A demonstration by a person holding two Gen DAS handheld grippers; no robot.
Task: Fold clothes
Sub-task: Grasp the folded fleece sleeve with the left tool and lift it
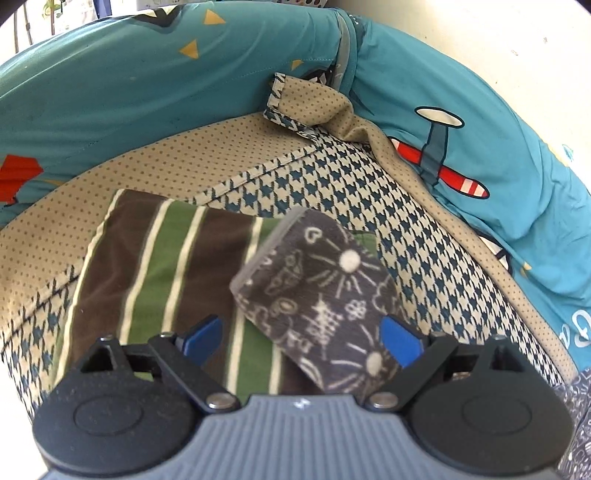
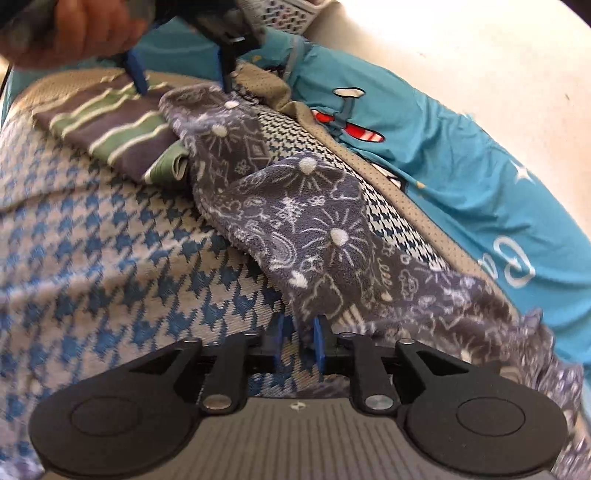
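A grey fleece garment with white doodle print (image 2: 295,206) lies stretched in a long strip across the houndstooth cover (image 2: 110,258). My right gripper (image 2: 299,345) is shut on its near edge. Its far end (image 1: 321,295) rises as a folded hump between the wide-apart fingers of my open left gripper (image 1: 302,340), which the right wrist view shows from outside (image 2: 181,75), held by a hand (image 2: 85,29). Under and left of that end lies a folded brown and green striped garment (image 1: 166,266), also in the right wrist view (image 2: 110,125).
The houndstooth cover (image 1: 332,192) has a tan dotted lining, turned over at its far corner (image 1: 314,99). A teal printed blanket (image 1: 147,74) with an aeroplane motif (image 2: 347,125) bunches along the back and right. A pale wall (image 2: 480,55) stands behind.
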